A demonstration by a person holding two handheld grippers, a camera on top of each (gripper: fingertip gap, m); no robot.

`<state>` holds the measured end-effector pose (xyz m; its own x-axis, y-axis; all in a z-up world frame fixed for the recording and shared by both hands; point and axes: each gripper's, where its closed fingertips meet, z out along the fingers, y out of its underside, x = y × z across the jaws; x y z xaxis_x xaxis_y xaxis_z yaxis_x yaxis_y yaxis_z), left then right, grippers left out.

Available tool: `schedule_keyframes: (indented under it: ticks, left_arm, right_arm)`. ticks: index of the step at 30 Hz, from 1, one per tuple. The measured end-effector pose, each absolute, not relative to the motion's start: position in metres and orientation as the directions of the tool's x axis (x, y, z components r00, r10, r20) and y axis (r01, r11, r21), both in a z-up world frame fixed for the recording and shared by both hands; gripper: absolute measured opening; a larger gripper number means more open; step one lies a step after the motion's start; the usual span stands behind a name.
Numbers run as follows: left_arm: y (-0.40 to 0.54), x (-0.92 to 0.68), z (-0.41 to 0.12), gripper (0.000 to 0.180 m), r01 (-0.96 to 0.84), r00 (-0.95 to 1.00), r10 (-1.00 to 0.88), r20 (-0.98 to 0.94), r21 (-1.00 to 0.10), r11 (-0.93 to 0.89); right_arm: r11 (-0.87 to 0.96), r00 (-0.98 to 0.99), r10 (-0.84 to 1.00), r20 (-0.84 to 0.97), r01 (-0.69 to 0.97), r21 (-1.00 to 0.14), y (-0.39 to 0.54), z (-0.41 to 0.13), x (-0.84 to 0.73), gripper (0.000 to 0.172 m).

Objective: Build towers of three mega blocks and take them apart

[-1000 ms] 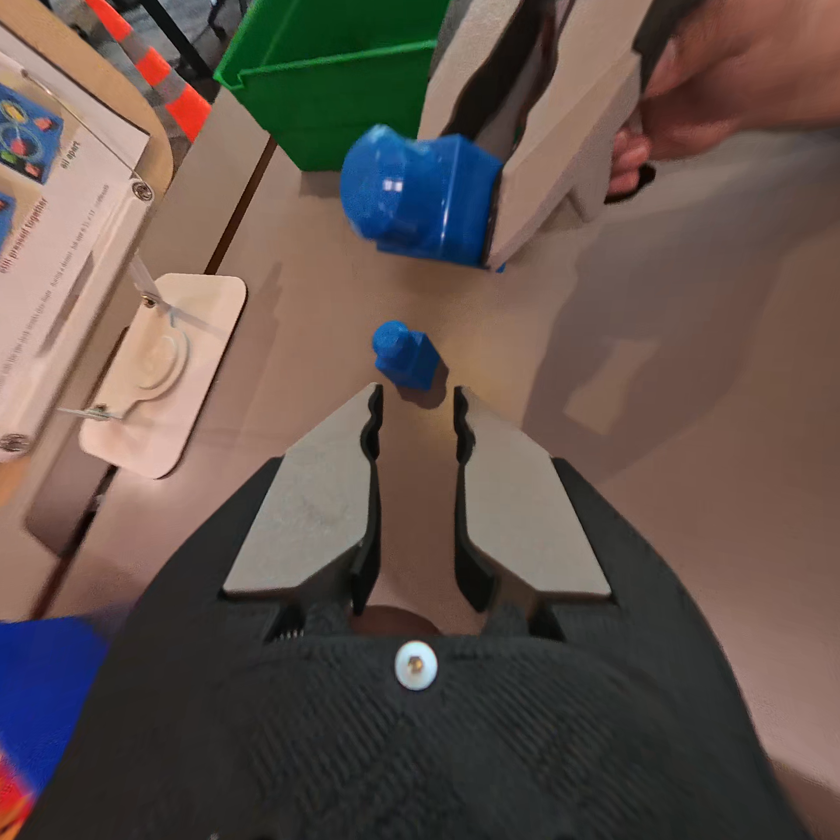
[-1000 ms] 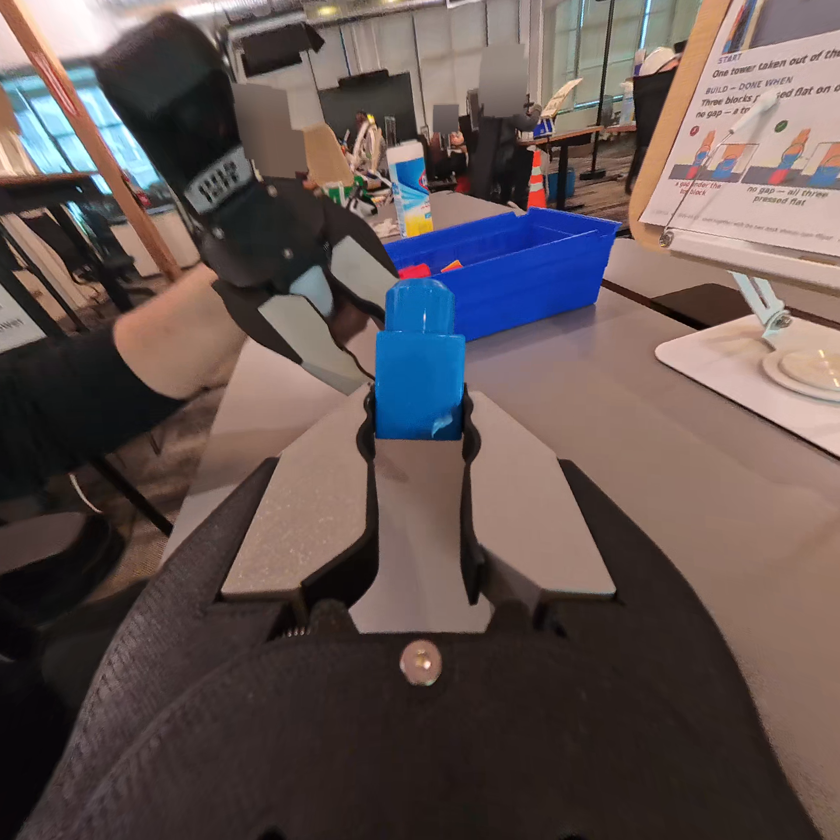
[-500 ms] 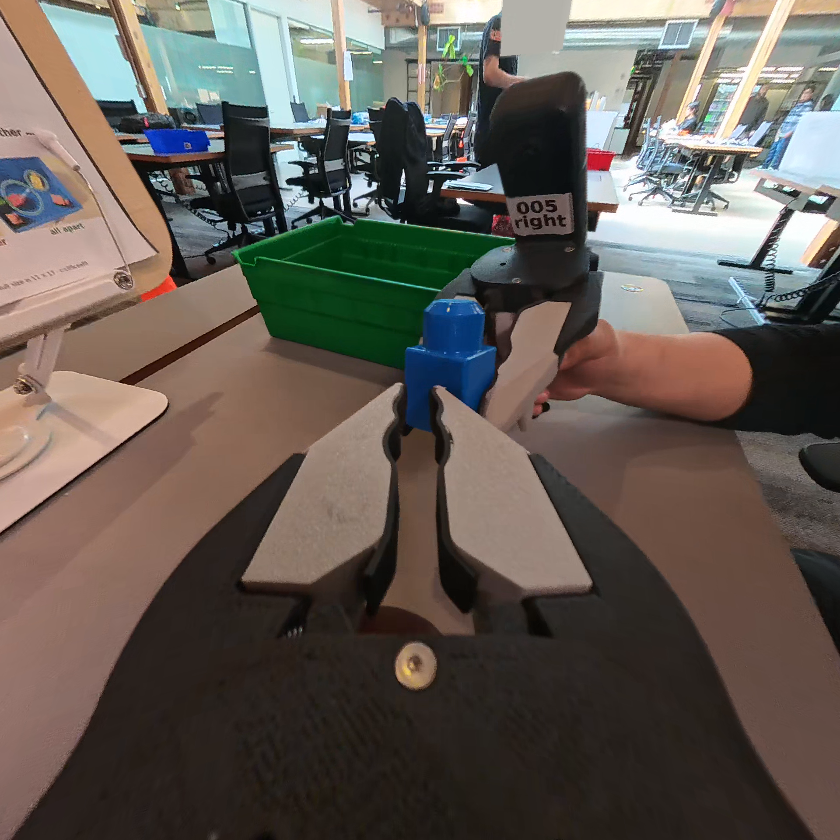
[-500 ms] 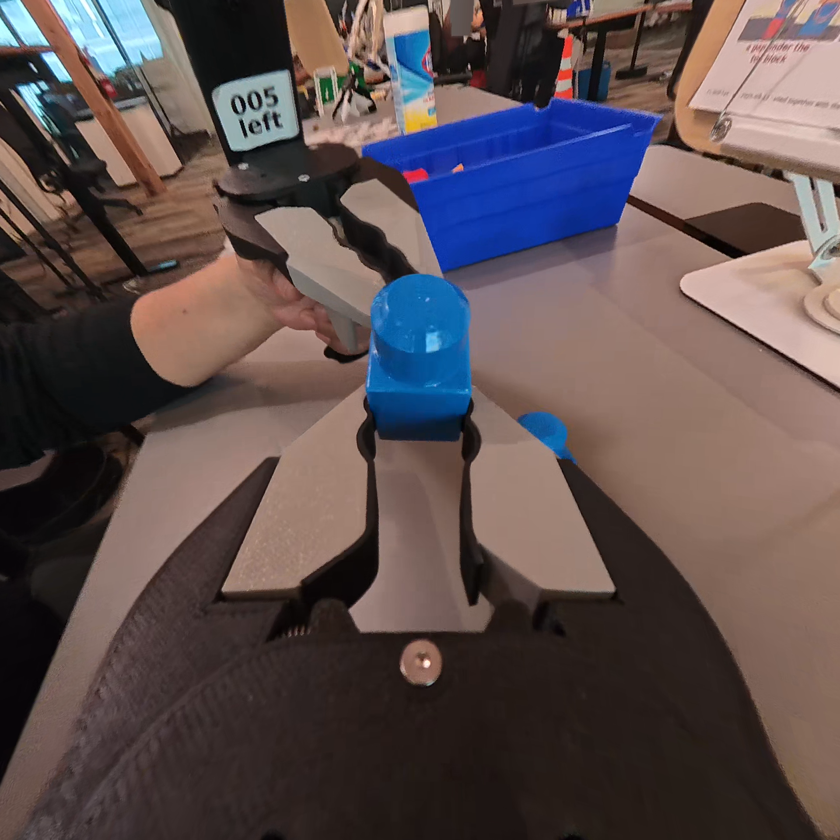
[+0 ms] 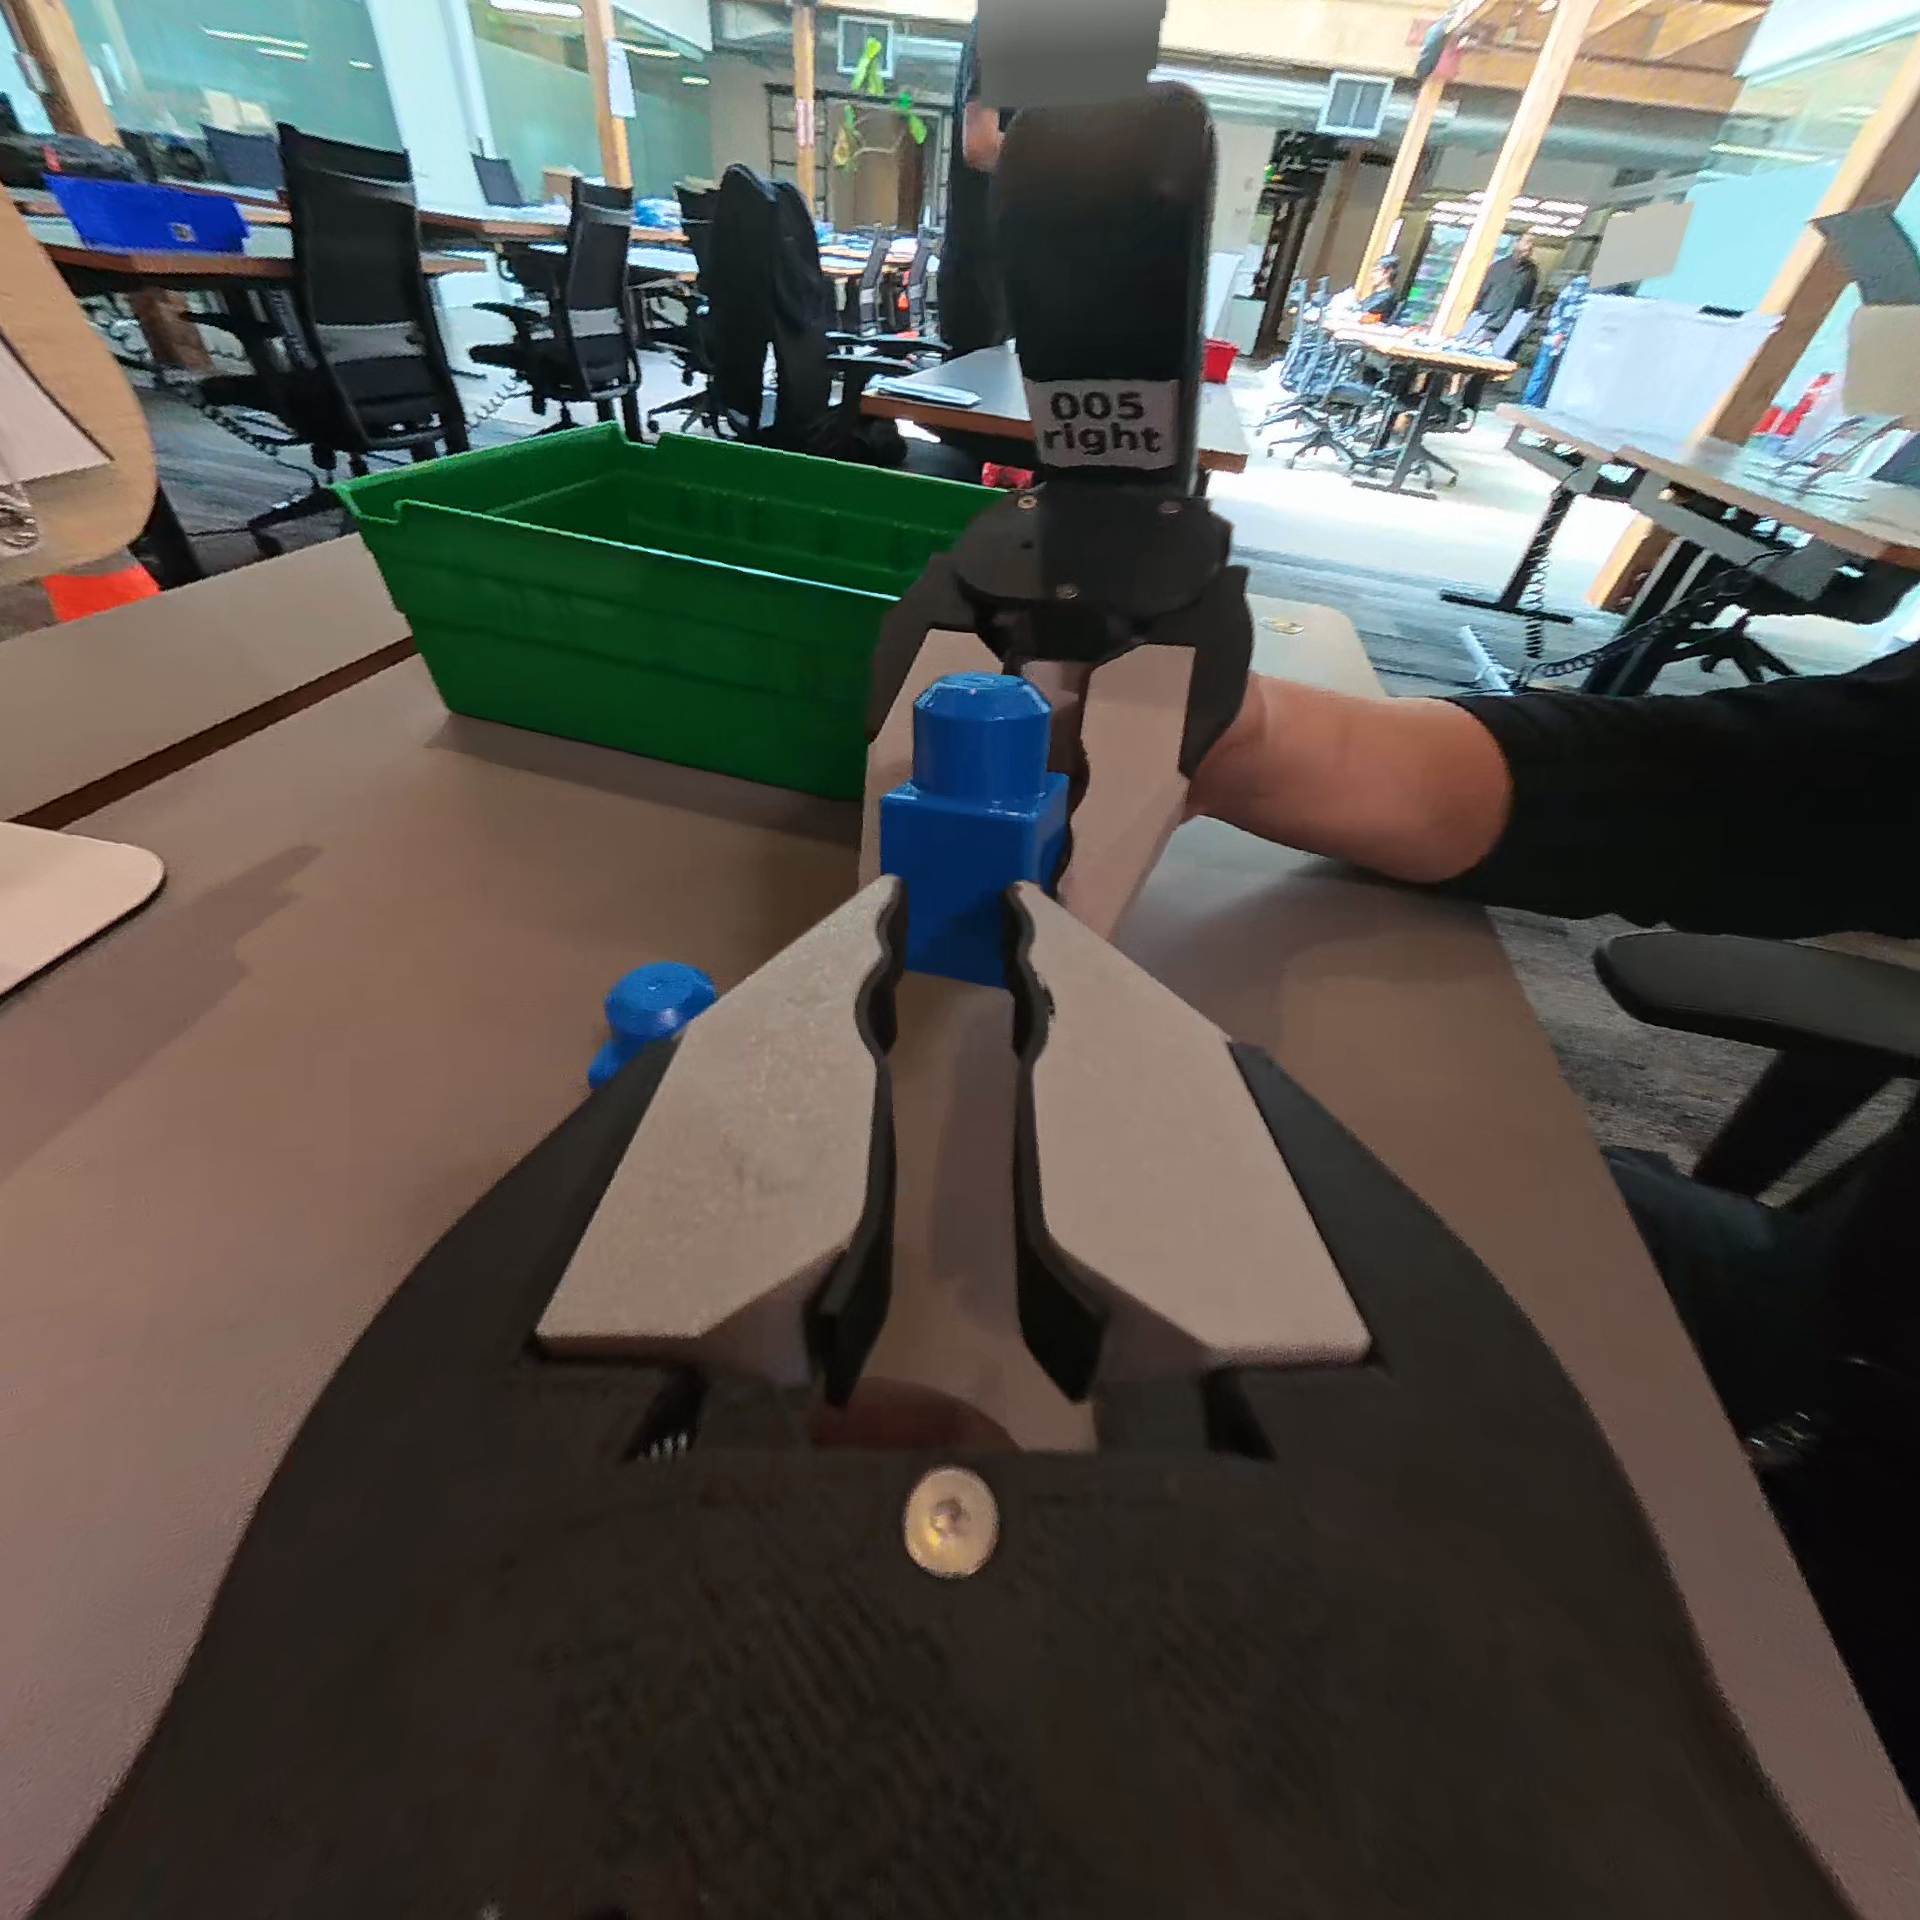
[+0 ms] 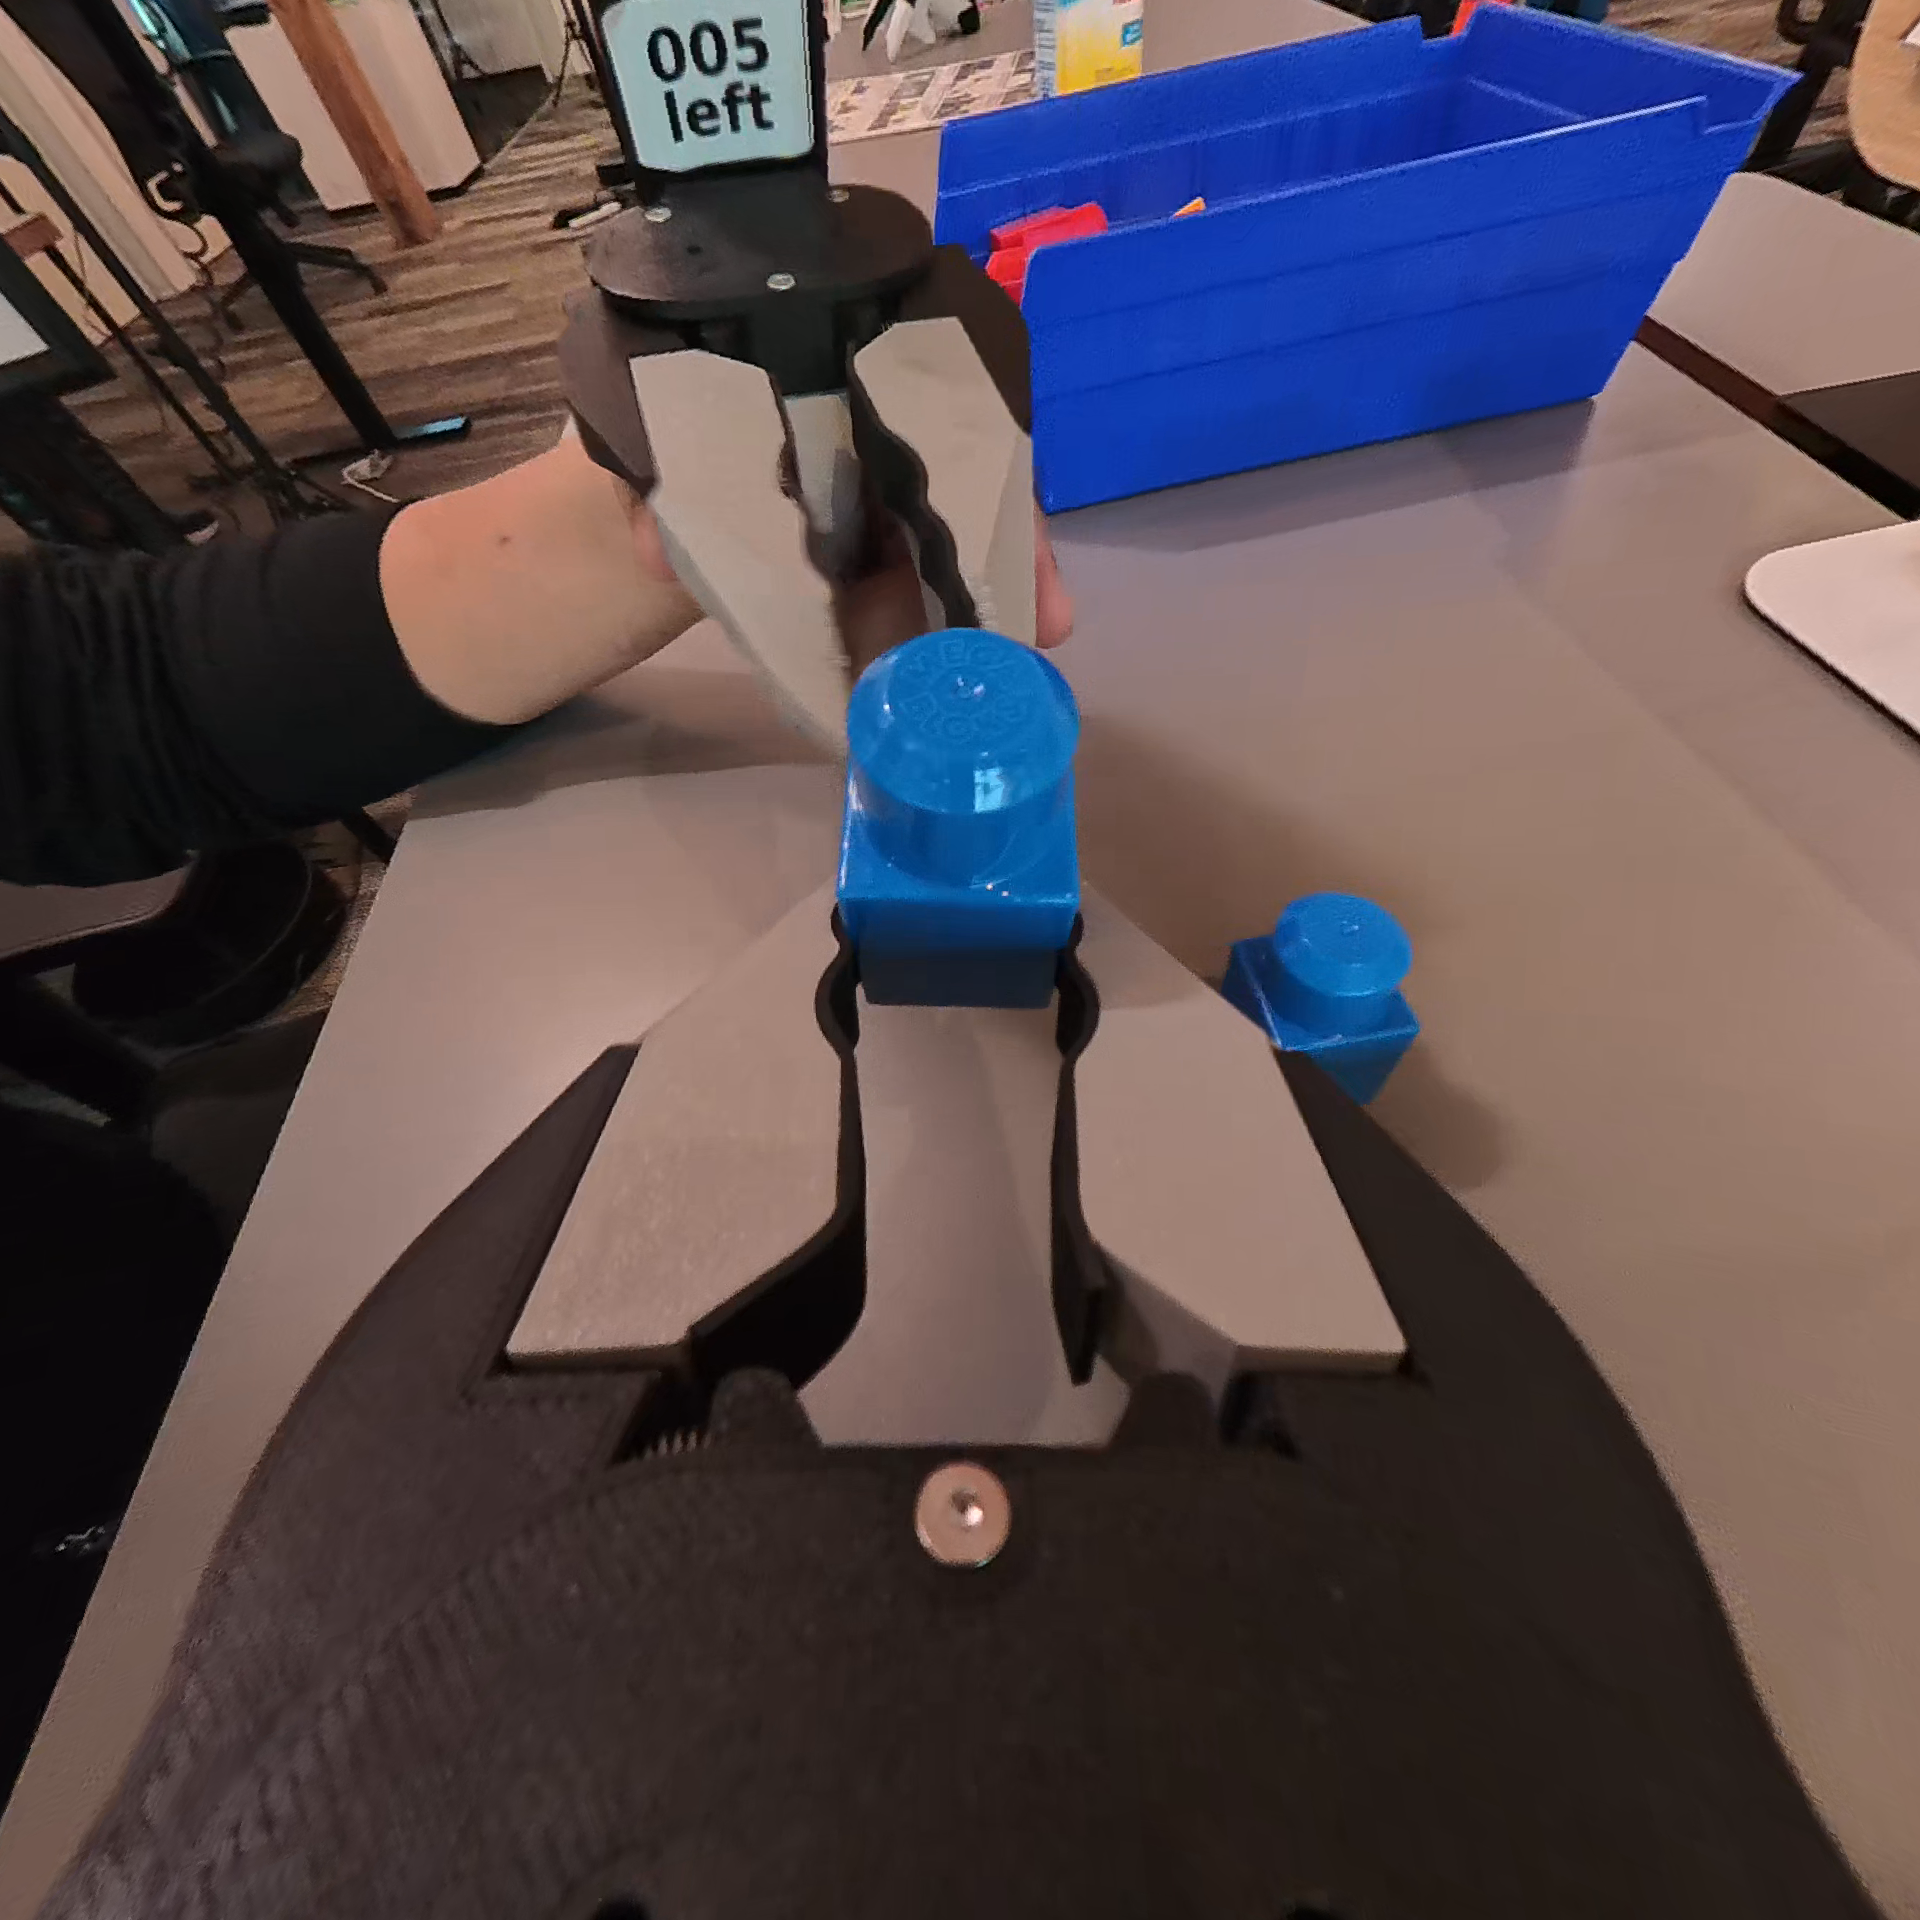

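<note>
My right gripper (image 6: pixel 956 966) is shut on a blue mega block (image 6: pixel 961 831), stud up, held above the table. The same block (image 5: pixel 971 831) shows in the left wrist view between the right gripper's grey fingers (image 5: pixel 1127 790). My left gripper (image 5: pixel 956 914) is open a little and empty; its tips stand just short of the held block. In the right wrist view it (image 6: pixel 894 623) faces me from behind the block with nothing between its fingers. A second blue block (image 6: pixel 1325 997) lies on the table to the right of my right gripper; it also shows in the left wrist view (image 5: pixel 649 1013).
A green bin (image 5: pixel 623 623) stands at the back in the left wrist view. A blue bin (image 6: pixel 1351 312) with red blocks (image 6: pixel 1039 239) stands at the back in the right wrist view. A white stand base (image 6: pixel 1849 613) sits at the table's right edge. A person's hands hold both grippers. Both grippers' tips are close together, under 4 cm apart.
My left gripper swung up from looking down at the loose block to level, narrowed on nothing, then opened a little. My right gripper tilted down with the block still held.
</note>
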<state>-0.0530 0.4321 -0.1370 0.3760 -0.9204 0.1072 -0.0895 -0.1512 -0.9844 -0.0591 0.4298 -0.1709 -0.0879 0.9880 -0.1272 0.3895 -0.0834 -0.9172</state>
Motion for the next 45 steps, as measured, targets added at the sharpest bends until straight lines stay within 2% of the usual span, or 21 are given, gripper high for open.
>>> schedule_keyframes:
  ticks: [1,2,3,8,13,23,39,45]
  left_arm:
    - [0.427,-0.051,-0.136,0.027,-0.085,0.343,-0.932,0.116,-0.985,-0.154]
    - [0.419,-0.047,-0.135,0.060,-0.084,0.299,-0.946,0.130,-0.983,-0.161]
    - [0.413,-0.044,-0.136,0.063,-0.091,0.269,-0.954,0.136,-0.982,-0.166]
    - [0.413,-0.035,-0.149,0.055,-0.181,0.294,-0.954,0.053,-0.977,-0.110]
    - [0.414,-0.034,-0.151,0.034,-0.190,0.282,-0.959,0.042,-0.977,-0.099]
    - [0.429,-0.046,-0.147,0.034,-0.186,0.366,-0.930,0.024,-0.978,-0.099]
    - [0.425,-0.039,-0.151,0.033,-0.202,0.350,-0.937,0.023,-0.974,-0.099]
    - [0.426,-0.028,-0.168,0.033,-0.276,0.355,-0.935,-0.007,-0.956,-0.098]
  right_arm:
    - [-0.082,-0.088,0.988,-0.127,0.398,-0.914,0.430,-0.172,-0.059,0.032]
    - [-0.079,-0.092,0.988,-0.127,0.407,-0.910,0.428,-0.174,-0.059,0.032]
    - [-0.075,-0.101,0.987,-0.127,0.413,-0.908,0.426,-0.176,-0.060,0.032]
    - [-0.031,-0.177,0.977,-0.120,0.438,-0.898,0.410,-0.183,-0.063,0.033]
    - [-0.014,-0.215,0.969,-0.119,0.434,-0.901,0.402,-0.183,-0.063,0.033]
    - [-0.076,-0.134,0.982,-0.131,0.355,-0.932,0.428,-0.162,-0.050,0.034]
    - [-0.127,-0.171,0.972,-0.164,0.206,-0.970,0.427,-0.134,-0.047,0.034]
    - [-0.088,-0.149,0.981,-0.128,0.250,-0.964,0.424,-0.148,-0.057,0.030]
